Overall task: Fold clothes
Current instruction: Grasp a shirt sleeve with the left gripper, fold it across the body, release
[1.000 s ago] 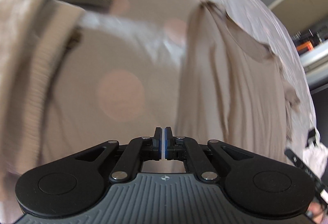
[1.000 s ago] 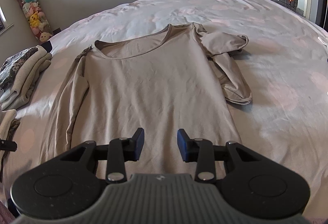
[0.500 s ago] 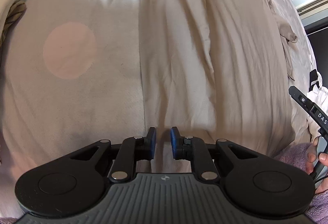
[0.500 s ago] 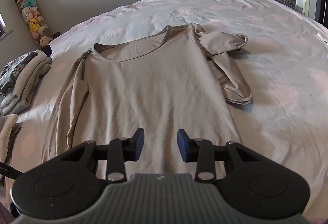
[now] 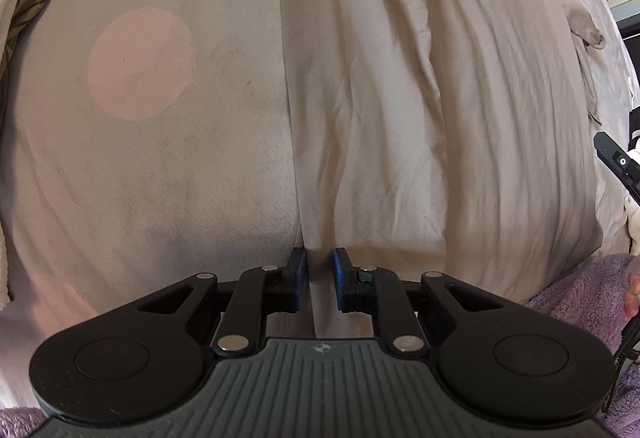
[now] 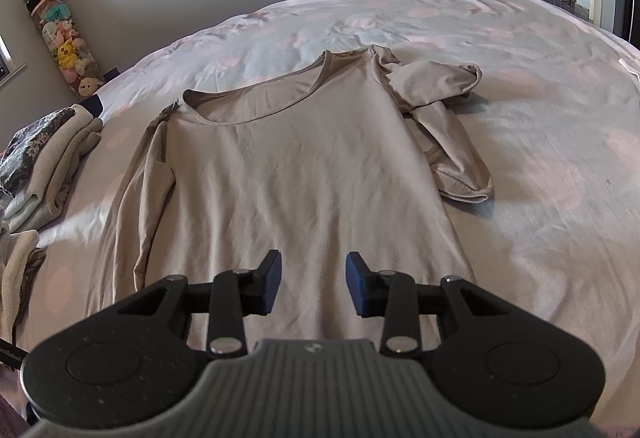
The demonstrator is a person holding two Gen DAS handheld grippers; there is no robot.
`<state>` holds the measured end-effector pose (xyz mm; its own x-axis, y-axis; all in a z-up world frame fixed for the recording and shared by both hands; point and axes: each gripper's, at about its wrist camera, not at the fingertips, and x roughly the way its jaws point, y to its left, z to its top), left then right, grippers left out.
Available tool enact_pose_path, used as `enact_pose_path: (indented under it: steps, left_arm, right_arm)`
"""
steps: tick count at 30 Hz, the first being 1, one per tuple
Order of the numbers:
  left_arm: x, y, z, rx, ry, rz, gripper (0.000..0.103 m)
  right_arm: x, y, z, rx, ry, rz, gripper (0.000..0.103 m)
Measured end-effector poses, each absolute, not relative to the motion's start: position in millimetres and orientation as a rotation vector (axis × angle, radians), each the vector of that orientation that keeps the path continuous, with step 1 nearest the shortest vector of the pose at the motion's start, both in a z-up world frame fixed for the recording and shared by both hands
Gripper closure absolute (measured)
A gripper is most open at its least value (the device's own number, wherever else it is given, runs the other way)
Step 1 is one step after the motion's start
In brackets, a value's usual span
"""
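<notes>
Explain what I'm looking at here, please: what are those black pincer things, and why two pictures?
Each picture comes from a camera mounted on a hand-held gripper, a two-finger tool a person carries, one per hand. The left hand-held gripper sits low by the cuff end of a beige long-sleeved shirt, jaws slightly apart, holding nothing. The right hand-held gripper looks along the whole shirt, jaws wide apart, also holding nothing. The shirt lies flat on a spotted bedspread, its right sleeve bunched. Other clothes are piled at the left.

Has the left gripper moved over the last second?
Yes. The left gripper has swung from the stacked clothes down to the beige shirt, now at its sleeve cuff edge, and its jaws have gone from shut to open.
</notes>
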<state>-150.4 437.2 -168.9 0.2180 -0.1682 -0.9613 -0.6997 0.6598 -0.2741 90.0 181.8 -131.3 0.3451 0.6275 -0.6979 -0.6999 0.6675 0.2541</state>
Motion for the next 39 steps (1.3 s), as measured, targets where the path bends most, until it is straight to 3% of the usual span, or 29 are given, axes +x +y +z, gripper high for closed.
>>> enact_pose_path:
  steps: [3,13,27,31,33,39]
  left_arm:
    - [-151.8,436.3,-166.3,-0.79,1.32,0.437,0.103]
    - [-192.7,483.3,-118.8,-0.898,1.038,0.584,0.103]
    - [-272.4,543.8,-82.9,-0.889,0.887,1.044,0.103]
    - [-265.2,536.5,-80.7,-0.846,0.869,1.095,0.1]
    - [-256.8,526.7,-74.6,-0.783,0.849,1.099,0.09]
    - [-204.9,498.2,-77.4,-0.697,0.862,0.936,0.089]
  right_arm:
    - [90.6,180.8,-131.6,-0.097,0.862,0.862,0.064]
    - [91.0,180.8,-131.0,-0.089,0.864,0.856,0.064]
    - [94.8,184.3,-134.4,-0.092,0.885,0.843,0.064]
    - [95.7,183.1,-134.2,-0.085,0.889,0.841,0.064]
    - [97.9,181.6,-134.3,-0.071,0.898,0.835,0.064]
    - [111.6,173.8,-128.8,-0.018,0.937,0.787,0.064]
